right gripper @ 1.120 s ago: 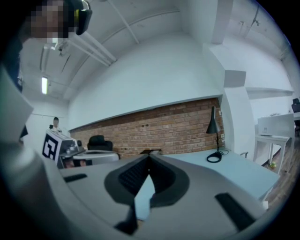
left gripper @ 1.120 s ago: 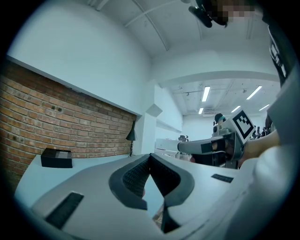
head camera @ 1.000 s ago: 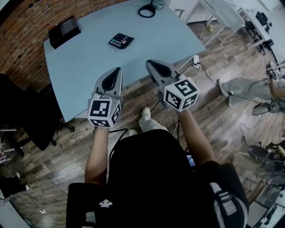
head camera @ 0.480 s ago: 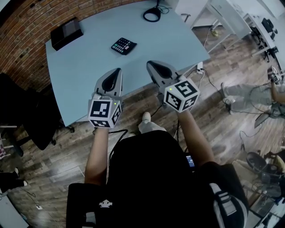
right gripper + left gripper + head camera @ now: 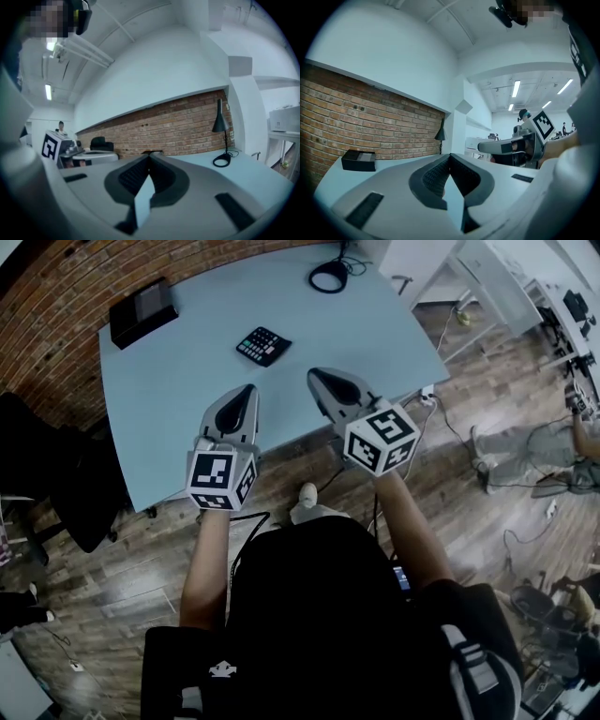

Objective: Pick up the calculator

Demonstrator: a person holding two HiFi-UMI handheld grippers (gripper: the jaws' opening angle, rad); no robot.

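Observation:
The calculator [image 5: 263,345], black with coloured keys, lies flat on the light blue table [image 5: 375,324], a little beyond both grippers. In the head view my left gripper [image 5: 247,390] hovers over the table's near edge, below and slightly left of the calculator. My right gripper [image 5: 314,375] is beside it, to the calculator's lower right. Both point level toward the brick wall. The left gripper [image 5: 450,156] and the right gripper [image 5: 149,156] each have their tips pressed together with nothing between them. Neither gripper view shows the calculator.
A black box [image 5: 142,310] sits at the table's far left corner, also visible as the box [image 5: 358,160]. A black desk lamp [image 5: 220,123] with a ring base [image 5: 329,276] stands at the far edge. A dark office chair [image 5: 56,484] is left of the table. Cables trail on the wooden floor [image 5: 487,474].
Both grippers have advanced together toward the table; the calculator and table now sit lower in the head view, closer to the tips. Both stay shut.

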